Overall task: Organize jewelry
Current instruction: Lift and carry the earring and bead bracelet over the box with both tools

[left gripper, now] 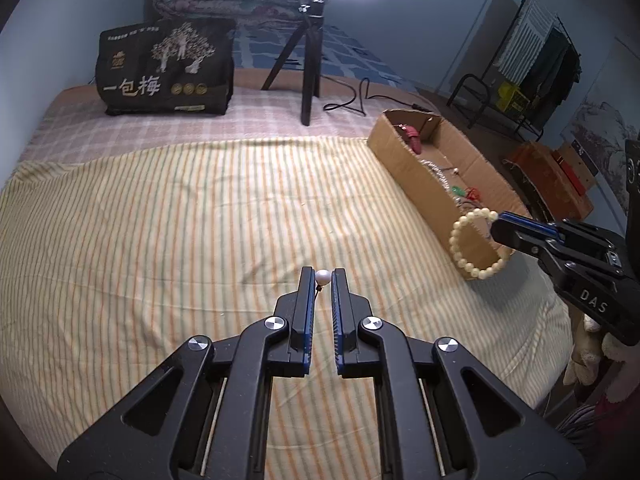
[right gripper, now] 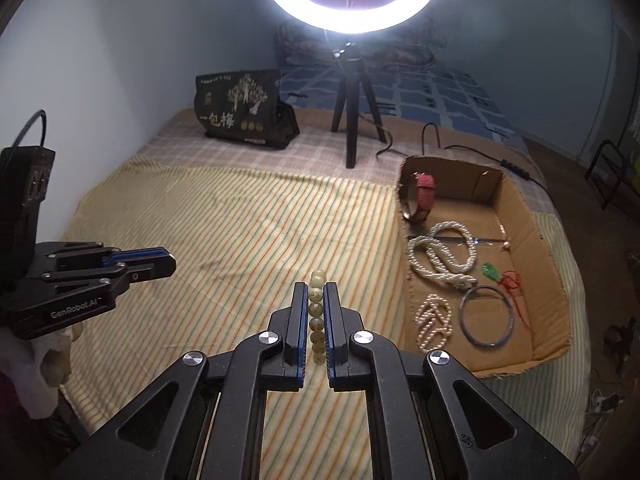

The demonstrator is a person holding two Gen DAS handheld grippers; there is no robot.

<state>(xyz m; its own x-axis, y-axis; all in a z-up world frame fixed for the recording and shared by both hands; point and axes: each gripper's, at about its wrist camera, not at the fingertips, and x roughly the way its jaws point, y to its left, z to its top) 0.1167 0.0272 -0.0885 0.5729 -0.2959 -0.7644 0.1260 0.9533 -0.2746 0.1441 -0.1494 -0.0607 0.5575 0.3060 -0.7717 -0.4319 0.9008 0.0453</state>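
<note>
My left gripper (left gripper: 323, 277) is shut on a small white pearl earring (left gripper: 322, 277), held above the striped sheet (left gripper: 200, 220). My right gripper (right gripper: 316, 286) is shut on a cream bead bracelet (right gripper: 316, 308), which hangs as a ring from its fingertips in the left wrist view (left gripper: 476, 244), just left of the cardboard box (right gripper: 404, 184). The box holds a red watch (right gripper: 422, 196), a pearl rope necklace (right gripper: 444, 256), a small pearl strand (right gripper: 434, 320), a dark bangle (right gripper: 486, 316) and a green pendant on red cord (right gripper: 490, 271). The left gripper also shows in the right wrist view (right gripper: 168, 264).
A ring light on a black tripod (right gripper: 352, 120) stands at the back of the bed, with its cable (right gripper: 460, 148) running right. A black printed bag (right gripper: 240, 108) sits at the back left. A clothes rack (left gripper: 536, 60) stands beyond the bed's right edge.
</note>
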